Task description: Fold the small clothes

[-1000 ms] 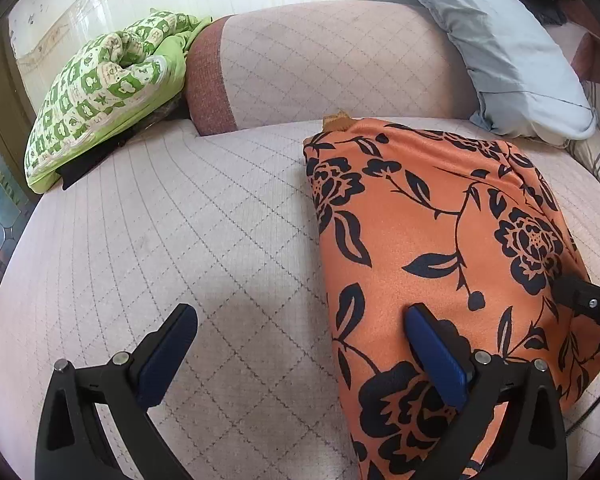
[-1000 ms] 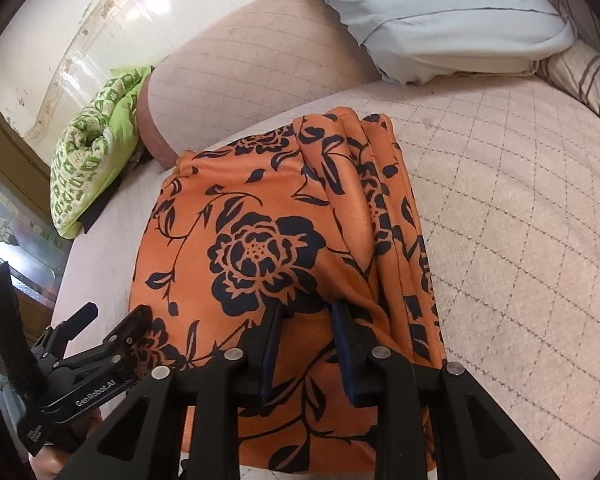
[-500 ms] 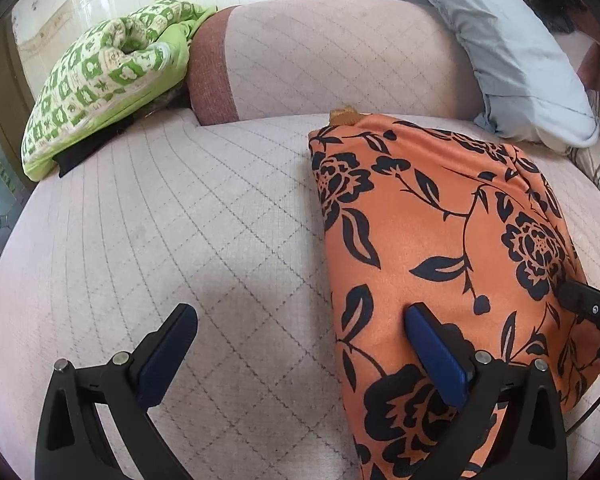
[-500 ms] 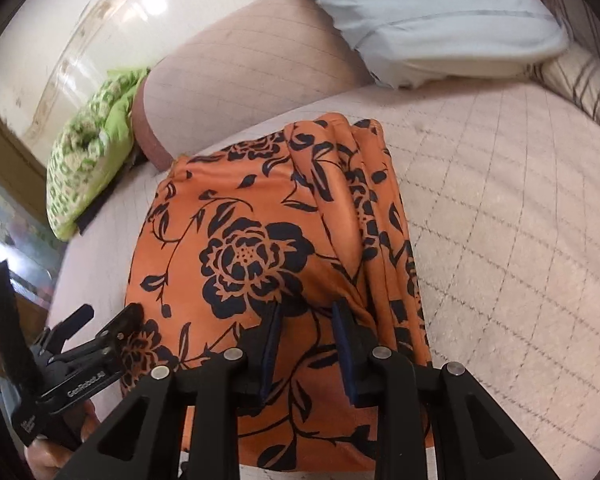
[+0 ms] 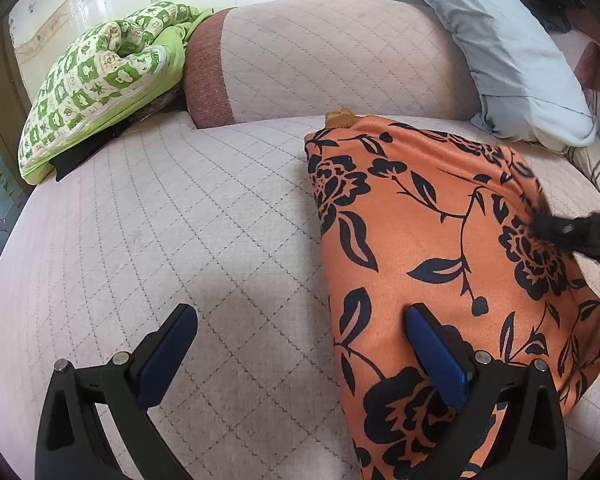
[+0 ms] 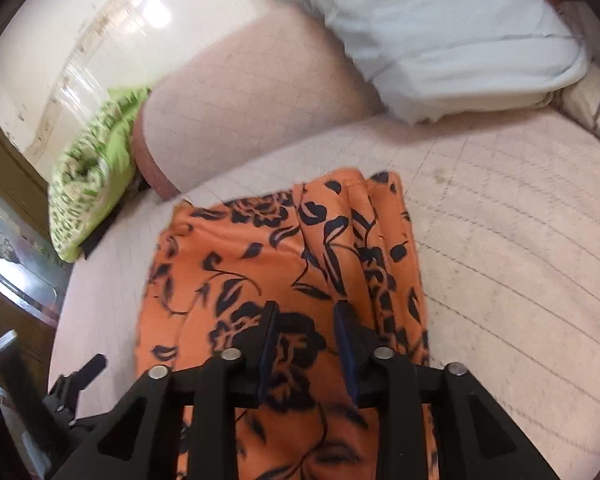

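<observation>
A folded orange cloth with black flowers (image 5: 440, 248) lies on the pale quilted sofa seat (image 5: 180, 240). My left gripper (image 5: 300, 320) stands open wide at the cloth's near left edge, one blue pad (image 5: 168, 356) over bare seat, the other over the cloth. In the right wrist view my right gripper (image 6: 305, 320) hovers over the near part of the orange cloth (image 6: 260, 248). Its jaws are opening, and the cloth lies flat under the gap with no fold pinched. The right gripper shows blurred at the right edge (image 5: 572, 232), the left gripper at the lower left (image 6: 72, 384).
A green patterned bundle (image 5: 100, 84) rests at the sofa's far left corner. A light blue pillow (image 5: 512, 64) leans at the back right, beside a striped cushion (image 6: 596, 108). The sofa backrest (image 5: 320, 56) rises behind the cloth. A wooden edge (image 6: 16, 292) borders the seat on the left.
The right gripper's jaws have widened and let go of the pinched fold, and it has drawn back along the cloth. The left gripper has stayed put.
</observation>
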Tool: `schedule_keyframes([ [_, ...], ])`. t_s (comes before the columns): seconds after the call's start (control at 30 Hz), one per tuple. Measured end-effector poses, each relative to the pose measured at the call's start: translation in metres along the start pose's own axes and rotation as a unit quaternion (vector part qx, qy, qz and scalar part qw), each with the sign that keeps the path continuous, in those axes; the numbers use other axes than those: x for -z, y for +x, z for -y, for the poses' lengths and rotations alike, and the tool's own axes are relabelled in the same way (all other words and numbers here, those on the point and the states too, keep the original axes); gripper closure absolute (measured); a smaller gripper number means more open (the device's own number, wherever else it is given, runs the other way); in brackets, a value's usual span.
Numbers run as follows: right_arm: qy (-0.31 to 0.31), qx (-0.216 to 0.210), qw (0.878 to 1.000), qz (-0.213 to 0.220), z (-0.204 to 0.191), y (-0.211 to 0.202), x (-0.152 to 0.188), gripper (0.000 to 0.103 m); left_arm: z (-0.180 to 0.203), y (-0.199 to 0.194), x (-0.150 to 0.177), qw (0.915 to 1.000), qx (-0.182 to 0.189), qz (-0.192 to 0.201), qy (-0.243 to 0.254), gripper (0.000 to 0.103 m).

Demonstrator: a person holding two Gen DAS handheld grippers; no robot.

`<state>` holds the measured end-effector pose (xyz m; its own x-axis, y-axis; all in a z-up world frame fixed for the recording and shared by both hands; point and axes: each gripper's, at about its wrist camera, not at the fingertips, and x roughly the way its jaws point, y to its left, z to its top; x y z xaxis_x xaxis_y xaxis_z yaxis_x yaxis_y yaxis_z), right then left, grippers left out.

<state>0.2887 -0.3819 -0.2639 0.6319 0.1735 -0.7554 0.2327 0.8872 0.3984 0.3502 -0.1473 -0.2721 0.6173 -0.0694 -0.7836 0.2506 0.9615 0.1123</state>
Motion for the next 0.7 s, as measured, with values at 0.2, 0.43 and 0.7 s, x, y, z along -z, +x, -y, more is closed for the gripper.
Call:
schedule_keyframes([
  [0.2,-0.005,-0.028,1.0,-0.008,-0.001,0.0,-0.001,0.045,-0.002,0.001,-0.004,0.9999,0.008,-0.004,-0.007,0.0],
  [0.43,0.024,-0.018,0.999,0.017,0.013,-0.034,0.001,0.044,-0.002,-0.003,-0.004,1.0,0.003,-0.005,-0.003,0.0],
  [0.7,0.06,-0.009,0.998,0.018,0.048,-0.05,0.0,0.043,0.0,-0.004,-0.004,1.0,0.003,-0.006,0.0,0.0],
])
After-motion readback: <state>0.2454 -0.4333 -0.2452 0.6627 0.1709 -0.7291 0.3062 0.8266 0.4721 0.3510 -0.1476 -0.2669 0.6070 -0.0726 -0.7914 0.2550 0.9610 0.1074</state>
